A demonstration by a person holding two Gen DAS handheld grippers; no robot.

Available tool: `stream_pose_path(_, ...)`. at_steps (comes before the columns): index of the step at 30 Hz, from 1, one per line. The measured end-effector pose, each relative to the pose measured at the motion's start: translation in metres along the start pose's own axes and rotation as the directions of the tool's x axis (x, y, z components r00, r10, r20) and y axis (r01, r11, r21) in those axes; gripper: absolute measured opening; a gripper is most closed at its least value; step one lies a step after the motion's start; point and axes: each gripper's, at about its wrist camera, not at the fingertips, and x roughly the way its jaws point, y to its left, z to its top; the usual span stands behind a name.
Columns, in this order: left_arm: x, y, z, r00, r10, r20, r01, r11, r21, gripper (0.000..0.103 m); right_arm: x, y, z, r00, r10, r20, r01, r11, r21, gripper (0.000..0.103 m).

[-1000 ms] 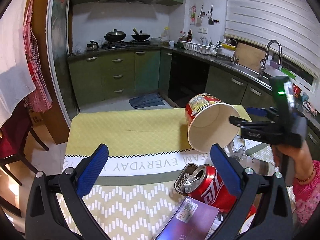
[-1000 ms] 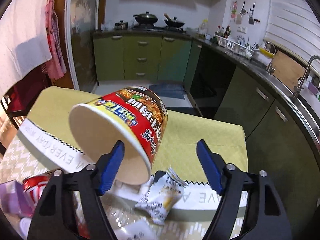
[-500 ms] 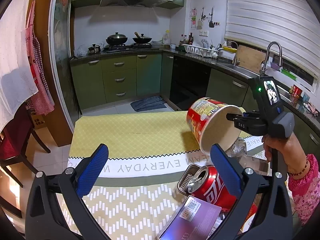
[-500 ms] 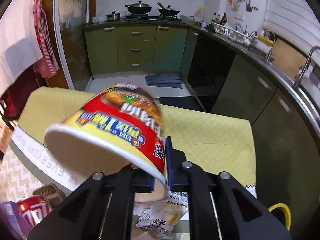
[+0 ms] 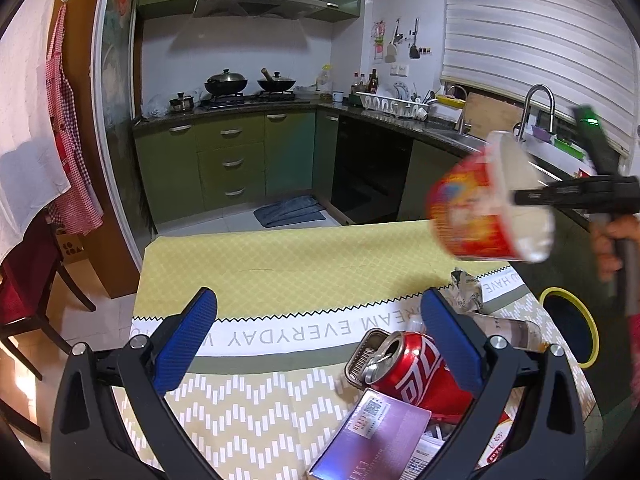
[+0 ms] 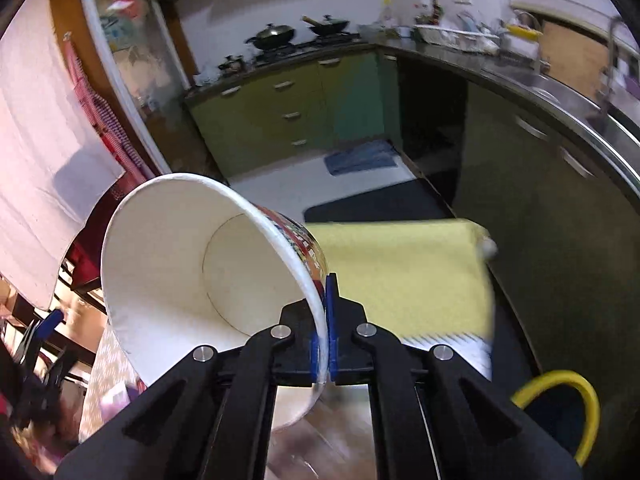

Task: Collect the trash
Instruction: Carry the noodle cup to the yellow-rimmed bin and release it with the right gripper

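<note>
Trouble would most likely come from the grip: the right gripper (image 6: 322,344) is clenched on only the thin rim of a noodle cup (image 6: 192,264), which hangs tipped on its side in the air above the far right part of the table (image 5: 280,256). Paper walls flex, so the rim could buckle or slide out of the pinch and the cup drop back among the other litter. Swinging it toward the yellow-rimmed bin (image 5: 576,328) beside the table's right edge could also knock it against that rim.

In texture, the cup is a tapered paper tub, plain white inside with a flat round base, and glossy red printing outside. The left gripper (image 5: 316,344) hovers released, its blue ridged pads wide apart and holding nothing. Just beyond its right pad lies a dented red metal can (image 5: 408,368), on its side, tab end open. A smooth purple box (image 5: 372,440) sits in front of it, and a crinkled foil wrapper (image 5: 466,292) and a clear bottle (image 5: 508,330) behind. A woven yellow cloth covers the table.
</note>
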Motion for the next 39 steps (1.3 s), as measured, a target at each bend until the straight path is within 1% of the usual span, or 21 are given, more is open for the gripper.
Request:
stream_pose_path(3,-0.002,-0.003,0.000,1.000,-0.012,0.006,0.012,1.000,0.009,0.097,-0.041,-0.055,-0.013,0.997,-0.072,-0.043,0.075,0.994,0.075,0.004)
stream_pose_path(5,-0.003,-0.006,0.000,1.000,-0.019,0.007,0.019,1.000,0.012,0.097,-0.072,-0.109,-0.032,0.985,-0.149,-0.089,0.162,0.972,0.168,0.004)
stream_pose_path(6,-0.003,-0.007,0.000,1.000,-0.027,0.007,0.027,1.000,0.012,0.097,-0.083,-0.136,-0.043,0.975,-0.186,-0.123,0.209,0.955,0.212,0.004)
stream_pose_path(7,-0.004,-0.008,0.000,0.999,-0.035,0.006,0.035,0.999,0.010,0.097,-0.089,-0.153,-0.054,0.966,-0.211,-0.148,0.242,0.939,0.243,0.004)
stream_pose_path(8,-0.004,-0.009,0.000,0.999,-0.046,0.006,0.046,0.999,0.010,0.097,-0.095,-0.178,-0.066,0.953,-0.239,-0.188,0.285,0.917,0.279,0.004)
stream_pose_path(9,-0.004,-0.010,0.000,0.999,-0.052,0.006,0.052,0.999,0.011,0.097,-0.096,-0.193,-0.074,0.943,-0.253,-0.215,0.311,0.901,0.303,0.004)
stream_pose_path(10,-0.004,-0.011,-0.001,0.998,-0.055,0.007,0.055,0.998,0.014,0.097,-0.095,-0.214,-0.085,0.929,-0.270,-0.254,0.346,0.878,0.330,0.004)
stream_pose_path(11,-0.004,-0.013,-0.001,0.998,-0.056,0.007,0.056,0.998,0.018,0.097,-0.090,-0.232,-0.095,0.915,-0.280,-0.291,0.375,0.858,0.352,0.004)
stream_pose_path(14,-0.002,-0.017,-0.003,0.998,-0.058,-0.001,0.058,0.998,0.033,0.097,-0.065,-0.269,-0.114,0.887,-0.275,-0.370,0.417,0.821,0.390,0.004)
stream_pose_path(15,-0.002,-0.018,-0.003,0.998,-0.063,-0.003,0.063,0.997,0.036,0.097,-0.055,-0.276,-0.119,0.880,-0.269,-0.392,0.426,0.813,0.397,0.004)
stream_pose_path(17,-0.003,-0.019,-0.004,0.997,-0.074,-0.004,0.074,0.997,0.038,0.097,-0.028,-0.288,-0.123,0.857,-0.262,-0.444,0.448,0.805,0.389,0.004)
stream_pose_path(20,-0.002,-0.021,-0.004,0.996,-0.088,-0.010,0.088,0.995,0.042,0.097,0.007,-0.295,-0.131,0.835,-0.249,-0.491,0.463,0.799,0.383,0.004)
stream_pose_path(23,-0.002,-0.021,-0.005,0.996,-0.090,-0.015,0.090,0.995,0.042,0.097,0.035,-0.302,-0.117,0.807,-0.248,-0.536,0.482,0.799,0.358,0.005)
stream_pose_path(26,0.000,-0.021,-0.004,0.995,-0.094,-0.024,0.095,0.995,0.040,0.097,0.048,-0.304,-0.105,0.789,-0.253,-0.560,0.501,0.793,0.348,0.009)
stream_pose_path(28,0.003,-0.022,-0.005,0.995,-0.098,-0.036,0.100,0.994,0.044,0.097,0.052,-0.309,-0.099,0.781,-0.254,-0.570,0.510,0.787,0.348,0.013)
stream_pose_path(32,0.007,-0.026,-0.006,0.993,-0.100,-0.055,0.103,0.993,0.055,0.097,0.048,-0.311,-0.081,0.783,-0.257,-0.566,0.513,0.781,0.356,0.022)
stream_pose_path(34,0.008,-0.028,-0.007,0.992,-0.108,-0.066,0.112,0.992,0.062,0.097,0.041,-0.307,-0.063,0.787,-0.260,-0.560,0.512,0.782,0.356,0.022)
stream_pose_path(36,0.007,-0.030,-0.009,0.991,-0.112,-0.075,0.118,0.991,0.070,0.097,0.035,-0.304,-0.059,0.797,-0.263,-0.545,0.503,0.788,0.355,0.022)
stream_pose_path(37,0.006,-0.031,-0.009,0.990,-0.117,-0.080,0.123,0.990,0.075,0.097,0.028,-0.299,-0.047,0.809,-0.259,-0.528,0.489,0.795,0.358,0.022)
stream_pose_path(38,0.005,-0.033,-0.009,0.989,-0.124,-0.085,0.131,0.988,0.081,0.097,0.025,-0.297,-0.046,0.815,-0.258,-0.519,0.481,0.799,0.360,0.026)
stream_pose_path(39,0.003,-0.034,-0.011,0.987,-0.132,-0.093,0.141,0.986,0.091,0.097,0.021,-0.291,-0.036,0.823,-0.256,-0.507,0.472,0.804,0.361,0.029)
